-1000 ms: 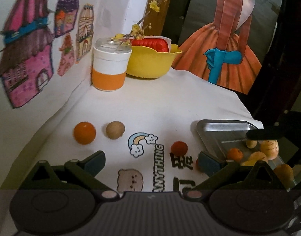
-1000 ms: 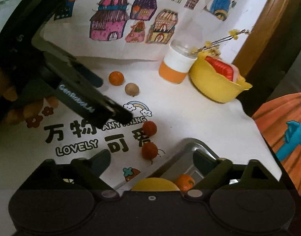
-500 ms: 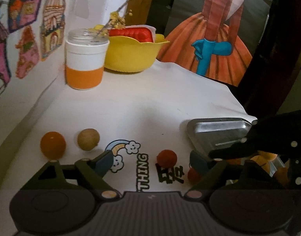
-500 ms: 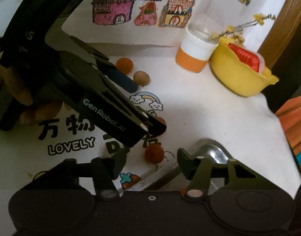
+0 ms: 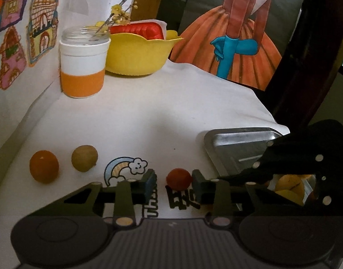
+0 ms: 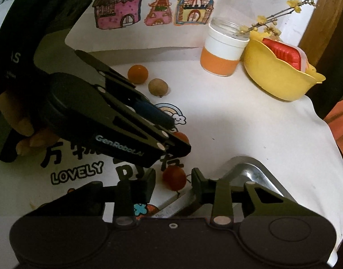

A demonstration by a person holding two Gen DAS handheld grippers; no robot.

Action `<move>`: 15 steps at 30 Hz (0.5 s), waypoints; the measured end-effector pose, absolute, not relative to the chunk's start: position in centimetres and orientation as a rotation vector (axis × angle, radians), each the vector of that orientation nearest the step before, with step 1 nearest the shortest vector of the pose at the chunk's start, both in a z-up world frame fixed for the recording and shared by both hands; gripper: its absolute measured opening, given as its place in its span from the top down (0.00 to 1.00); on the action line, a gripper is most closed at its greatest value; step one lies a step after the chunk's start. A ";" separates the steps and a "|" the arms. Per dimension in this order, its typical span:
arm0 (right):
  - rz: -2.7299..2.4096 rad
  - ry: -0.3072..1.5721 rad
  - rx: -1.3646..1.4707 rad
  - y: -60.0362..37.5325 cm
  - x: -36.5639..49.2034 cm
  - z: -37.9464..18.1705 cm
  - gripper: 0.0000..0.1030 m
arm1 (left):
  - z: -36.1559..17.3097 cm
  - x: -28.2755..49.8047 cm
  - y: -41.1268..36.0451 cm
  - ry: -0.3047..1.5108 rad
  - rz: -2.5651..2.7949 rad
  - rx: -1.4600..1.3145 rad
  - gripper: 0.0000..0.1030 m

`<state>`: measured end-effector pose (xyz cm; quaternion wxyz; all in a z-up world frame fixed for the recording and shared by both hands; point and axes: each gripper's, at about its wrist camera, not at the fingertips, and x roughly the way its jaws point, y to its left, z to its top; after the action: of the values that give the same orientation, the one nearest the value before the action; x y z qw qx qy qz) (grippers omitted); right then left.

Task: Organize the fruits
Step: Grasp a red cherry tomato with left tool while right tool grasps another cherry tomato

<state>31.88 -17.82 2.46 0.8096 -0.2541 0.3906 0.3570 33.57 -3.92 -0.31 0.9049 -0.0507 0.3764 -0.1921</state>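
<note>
Left wrist view shows the left gripper with its jaws part-open around a small round red fruit on the white printed tablecloth, a sliver of gap on each side, so nothing is clamped yet. In the right wrist view the right gripper likewise straddles a second small red fruit with a thin stalk, jaws apart, just left of the shiny metal tray holding yellow and orange fruit. Both red fruits look light, smooth and thin-skinned, likely to roll or bruise; a gentle squeeze across the widest middle seems wisest. A small orange citrus and a tan round fruit wait far left.
</note>
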 end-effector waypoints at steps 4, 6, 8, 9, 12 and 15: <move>0.769 0.833 -0.542 -17.8 31.9 2.3 0.76 | -0.4 33.6 -4.3 0.785 -0.405 -0.092 0.75; 0.767 0.827 -0.540 -17.9 31.8 2.3 0.77 | -0.3 33.5 -4.5 0.787 -0.398 -0.088 0.76; 0.761 0.820 -0.533 -18.0 31.7 2.3 0.77 | -0.3 33.4 -4.6 0.791 -0.393 -0.088 0.77; 0.759 0.815 -0.528 -18.1 31.6 2.4 0.77 | -0.2 33.4 -4.6 0.794 -0.390 -0.089 0.77; 0.751 0.793 -0.501 -18.7 31.3 2.9 0.77 | 0.0 33.2 -4.6 0.797 -0.380 -0.095 0.78; 0.744 0.761 -0.468 -19.3 31.0 3.8 0.77 | 0.4 33.0 -4.8 0.790 -0.372 -0.097 0.78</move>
<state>31.02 -19.35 3.78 0.8358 -0.2209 0.3595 0.3513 32.99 -4.82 0.36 0.9050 -0.0469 0.3826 -0.1801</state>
